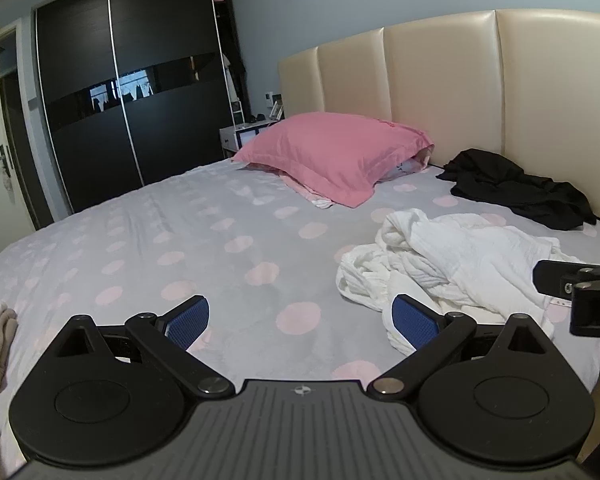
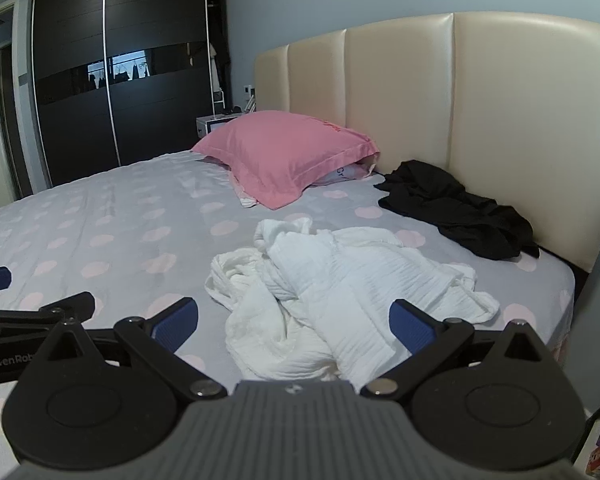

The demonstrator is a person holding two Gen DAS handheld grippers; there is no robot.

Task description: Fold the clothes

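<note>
Right wrist view shows the white garment [image 2: 332,288] lying crumpled in a loose heap on the bed [image 2: 112,240], near the bed's right edge, with a black garment [image 2: 460,208] bunched against the headboard [image 2: 500,112] at the bed's far right corner; neither lies folded. The risk, as I judge it, is a grab into the heap's middle: layers overlap there, so a pinch could catch several at once and lift a tangle instead of one hem. Cloth near the edge could also slide off if dragged that way. The right gripper [image 2: 294,322] hovers low just before the white heap, fingers spread wide, holding nothing. The left gripper [image 1: 300,320] hangs level over bare sheet beside the heap, likewise spread and empty.
</note>
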